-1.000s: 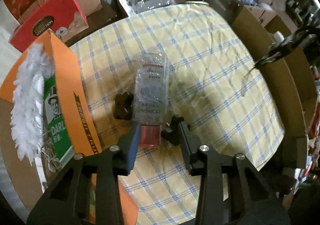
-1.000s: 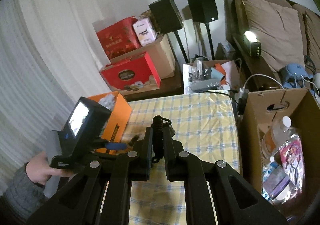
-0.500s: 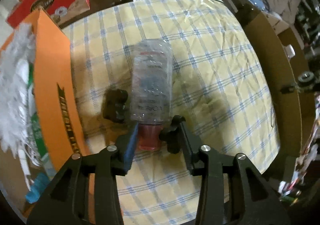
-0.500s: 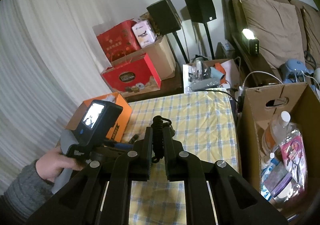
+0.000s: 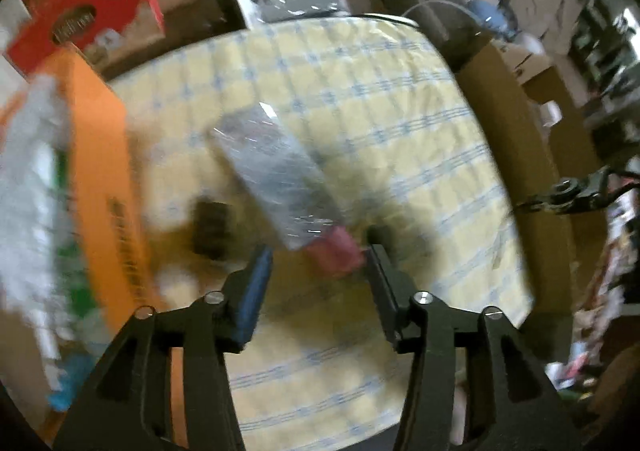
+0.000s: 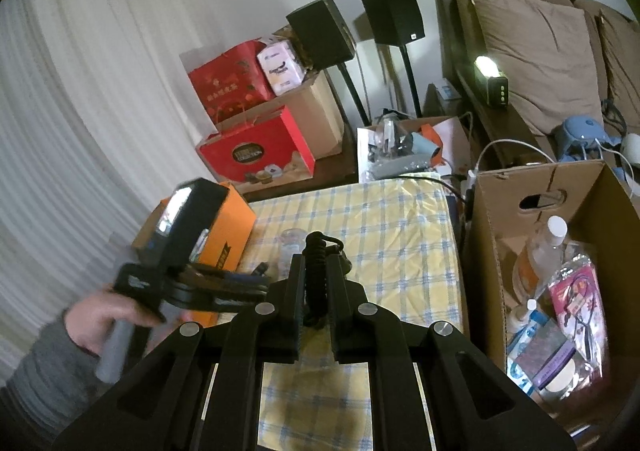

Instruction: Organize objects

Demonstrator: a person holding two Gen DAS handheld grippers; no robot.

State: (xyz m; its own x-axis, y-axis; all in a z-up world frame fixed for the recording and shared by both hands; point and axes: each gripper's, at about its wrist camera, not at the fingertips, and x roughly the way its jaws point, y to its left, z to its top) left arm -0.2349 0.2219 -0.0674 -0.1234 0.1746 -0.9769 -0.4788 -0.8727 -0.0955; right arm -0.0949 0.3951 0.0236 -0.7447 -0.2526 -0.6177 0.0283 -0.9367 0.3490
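Note:
A clear bottle (image 5: 276,179) with a pink cap (image 5: 336,251) lies on the yellow checked cloth (image 5: 400,123), tilted, its cap near the right finger. My left gripper (image 5: 316,255) is open around the cap end; the view is blurred. A small dark object (image 5: 210,227) lies left of the bottle. My right gripper (image 6: 316,263) is shut on a black coiled cord (image 6: 316,283) and hangs above the cloth (image 6: 380,219). The bottle shows faintly beyond it (image 6: 290,241). The left gripper also shows in the right wrist view (image 6: 256,277).
An orange box (image 5: 100,155) with white fluffy stuff stands left of the cloth. A brown cardboard box (image 6: 552,251) holding bottles and packets stands right. Red gift boxes (image 6: 256,155), speakers (image 6: 320,33) and a bed lie beyond.
My left gripper has opened wider and the bottle has swung, cap toward the right finger. The left hand moved, blurring its view. The right gripper still holds the cord.

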